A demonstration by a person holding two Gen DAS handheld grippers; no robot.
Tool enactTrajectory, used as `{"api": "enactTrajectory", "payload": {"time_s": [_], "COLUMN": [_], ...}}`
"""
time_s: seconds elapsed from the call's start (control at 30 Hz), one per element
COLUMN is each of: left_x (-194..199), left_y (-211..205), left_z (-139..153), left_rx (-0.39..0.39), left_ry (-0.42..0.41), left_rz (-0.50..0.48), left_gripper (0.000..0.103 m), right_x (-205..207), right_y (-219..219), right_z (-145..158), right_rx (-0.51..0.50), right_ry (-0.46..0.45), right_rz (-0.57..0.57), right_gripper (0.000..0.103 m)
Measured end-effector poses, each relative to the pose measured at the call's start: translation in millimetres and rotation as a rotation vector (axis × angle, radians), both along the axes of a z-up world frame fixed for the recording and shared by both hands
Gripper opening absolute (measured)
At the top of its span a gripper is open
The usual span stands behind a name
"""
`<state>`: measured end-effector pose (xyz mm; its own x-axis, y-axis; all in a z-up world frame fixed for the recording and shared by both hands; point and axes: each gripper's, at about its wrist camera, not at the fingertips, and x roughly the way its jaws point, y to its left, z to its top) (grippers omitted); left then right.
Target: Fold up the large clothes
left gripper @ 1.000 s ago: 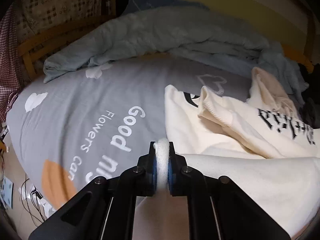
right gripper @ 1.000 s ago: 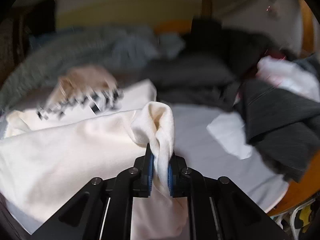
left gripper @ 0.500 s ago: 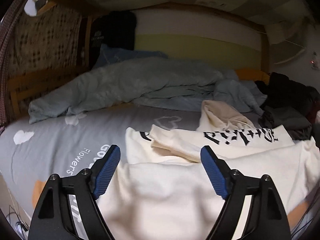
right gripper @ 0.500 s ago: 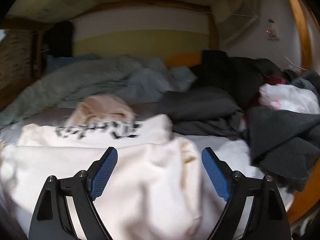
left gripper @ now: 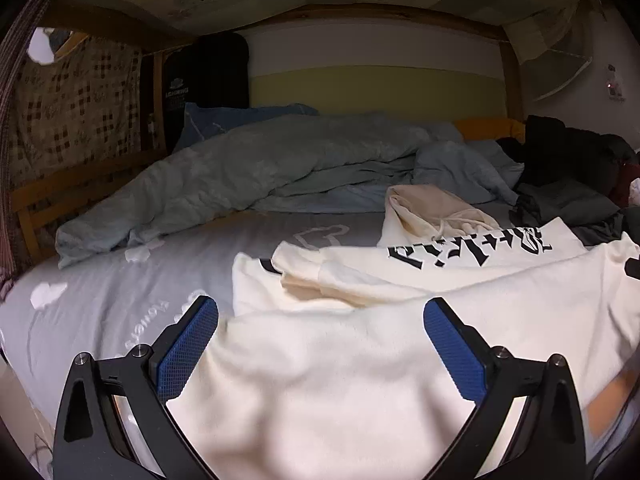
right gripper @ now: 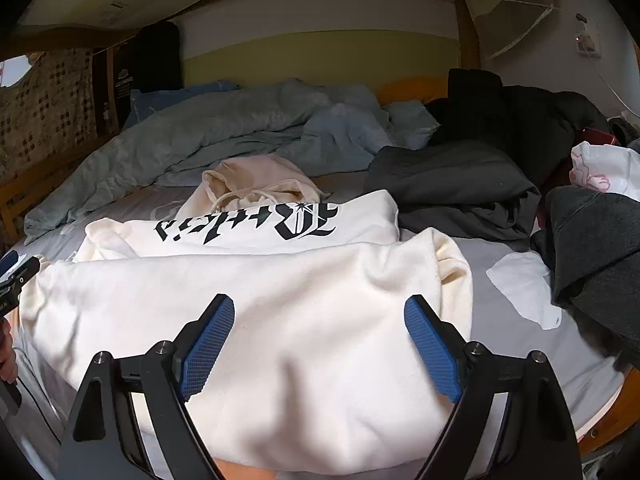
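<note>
nearest, the left gripper (left gripper: 320, 336) has its blue pads spread wide and the jaws are opening; cream fabric of the hoodie (left gripper: 328, 380) shows in the gap between them, but neither pad presses on it. the right gripper (right gripper: 320, 336) likewise stands wide apart with nothing clamped, the hoodie (right gripper: 256, 312) lying between and beyond its pads, loose. the left gripper also shows at the left edge of the right wrist view, just beside the hoodie's left end.

the hoodie lies on the grey bedsheet (left gripper: 104, 304), at the near edge of the bed, its near part folded over toward the far side. its long axis runs side to side across both views. past the fold, a band with black gothic lettering (right gripper: 248, 226) runs along that same axis, and the hood (right gripper: 256, 188) with its drawstring points away from the grippers.

beyond the hoodie, a pale blue duvet (left gripper: 248, 168) is bunched along the far side. to the hoodie's right sits a heap of dark clothes (right gripper: 480, 168), near its right end.
</note>
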<state>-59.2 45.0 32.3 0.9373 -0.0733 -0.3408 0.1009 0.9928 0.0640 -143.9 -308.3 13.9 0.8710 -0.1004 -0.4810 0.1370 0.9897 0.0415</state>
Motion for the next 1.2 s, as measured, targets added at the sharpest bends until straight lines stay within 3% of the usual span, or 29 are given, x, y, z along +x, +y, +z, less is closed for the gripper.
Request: {"api": "enactTrajectory", "payload": {"time_s": [0.07, 0.2, 0.27, 0.33, 0.37, 0.4, 0.5, 0.6, 0.7, 0.77, 0.83, 0.9, 0.93, 1.0, 1.13, 1.2], "left_x": [6.9, 56.2, 99.8, 152.6, 176.3, 196.0, 235.3, 265.6, 294.8, 307.5, 316.2, 325.3, 333.5, 346.1, 356.8, 353.7], "left_y": [-3.1, -25.6, -44.5, -60.7, -66.3, -71.7, -88.7, -102.6, -113.3, -115.7, -115.2, -113.3, -115.2, -120.2, -133.0, -138.4], "left_z": [11.0, 37.8, 52.4, 61.7, 66.0, 71.8, 92.9, 97.3, 80.2, 64.5, 43.1, 13.1, -1.2, -16.1, -28.8, -30.8], "left_rx": [-0.004, 0.015, 0.024, -0.022, -0.033, -0.040, -0.068, -0.136, -0.148, -0.130, -0.131, -0.149, -0.135, -0.125, -0.066, -0.051], "left_ry": [-0.020, 0.036, 0.094, 0.170, 0.175, 0.160, 0.057, 0.037, 0.043, 0.012, 0.013, 0.050, 0.120, 0.212, 0.236, 0.251], "left_rz": [0.033, -0.004, -0.060, -0.171, -0.138, -0.086, -0.032, -0.070, -0.043, 0.021, -0.016, -0.046, -0.038, -0.037, -0.063, -0.094], "left_gripper": [0.102, 0.102, 0.102, 0.102, 0.102, 0.101, 0.101, 0.101, 0.101, 0.101, 0.101, 0.101, 0.101, 0.101, 0.097, 0.095], "right_x": [2.8, 29.5, 59.1, 98.1, 121.2, 144.8, 208.3, 271.0, 314.5, 327.5, 337.5, 345.3, 348.7, 365.6, 368.6, 366.8], "right_y": [-0.1, 0.5, 0.2, 0.1, -1.6, -4.3, -16.9, -22.3, -16.5, -26.1, -34.9, -38.1, -38.3, -35.5, -32.2, -29.2], "right_z": [3.3, 29.9, 52.1, 72.0, 83.2, 95.1, 125.0, 133.8, 119.0, 101.4, 81.0, 54.2, 35.1, 5.5, 3.3, 2.5], "right_rx": [0.002, -0.033, -0.058, -0.058, -0.030, 0.012, 0.121, 0.201, 0.141, 0.194, 0.271, 0.262, 0.236, 0.174, 0.215, 0.189], "right_ry": [-0.005, -0.029, -0.013, 0.045, 0.058, 0.049, 0.009, 0.035, 0.123, 0.087, 0.068, 0.033, 0.035, 0.203, 0.216, 0.216], "right_rz": [-0.002, 0.003, -0.012, 0.020, 0.058, 0.092, 0.083, 0.137, 0.133, 0.065, 0.080, 0.082, 0.059, -0.022, 0.036, 0.042], "right_gripper": [0.089, 0.089, 0.089, 0.088, 0.087, 0.082, 0.081, 0.081, 0.081, 0.081, 0.081, 0.080, 0.070, 0.056, 0.057, 0.057]}}
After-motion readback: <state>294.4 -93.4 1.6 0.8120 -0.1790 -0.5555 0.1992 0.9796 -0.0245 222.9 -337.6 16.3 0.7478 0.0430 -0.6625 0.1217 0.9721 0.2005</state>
